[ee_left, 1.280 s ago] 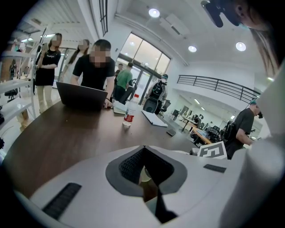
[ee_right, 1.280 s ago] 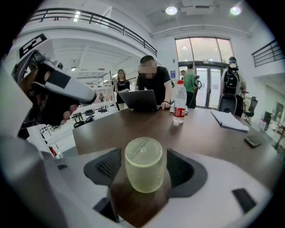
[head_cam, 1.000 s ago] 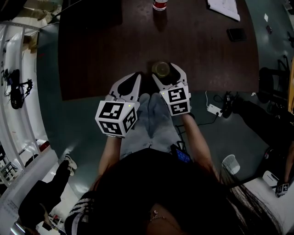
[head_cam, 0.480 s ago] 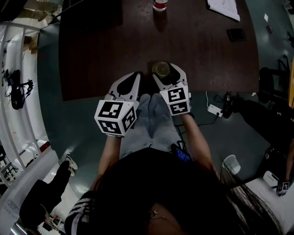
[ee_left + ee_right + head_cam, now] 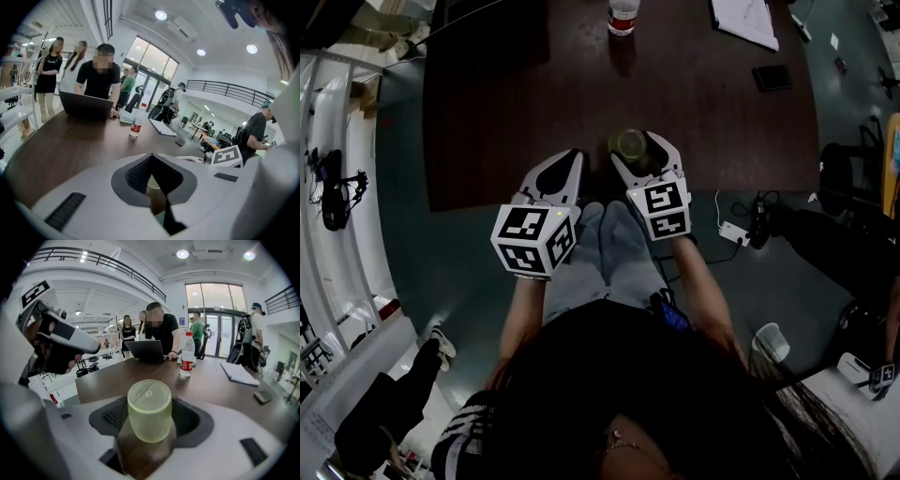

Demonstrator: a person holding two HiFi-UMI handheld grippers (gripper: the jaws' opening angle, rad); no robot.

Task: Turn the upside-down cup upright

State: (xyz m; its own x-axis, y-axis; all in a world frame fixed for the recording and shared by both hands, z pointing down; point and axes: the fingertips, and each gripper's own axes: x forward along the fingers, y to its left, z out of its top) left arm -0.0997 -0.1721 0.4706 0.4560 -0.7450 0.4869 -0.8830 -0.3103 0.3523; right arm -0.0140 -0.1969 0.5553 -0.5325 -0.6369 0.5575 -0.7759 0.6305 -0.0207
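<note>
The cup (image 5: 149,410) is pale green and translucent. It stands upside down, base up, near the front edge of the dark wooden table (image 5: 525,103). My right gripper (image 5: 150,420) has a jaw on each side of it, and the dark pads lie against the cup's walls; the head view shows the cup (image 5: 630,142) held between those jaws (image 5: 639,155). My left gripper (image 5: 558,173) hovers at the table edge just left of the cup. It is shut and holds nothing, and a sliver of the cup (image 5: 153,183) shows through the slit between its jaws.
A water bottle (image 5: 623,14) with a red label stands at the far side of the table. Papers (image 5: 745,19) and a dark phone (image 5: 769,77) lie at the far right. Across the table a person works at a laptop (image 5: 144,350). My legs are below the table edge.
Neither gripper has visibly moved relative to the cup or the table. Only the head view has shifted slightly.
</note>
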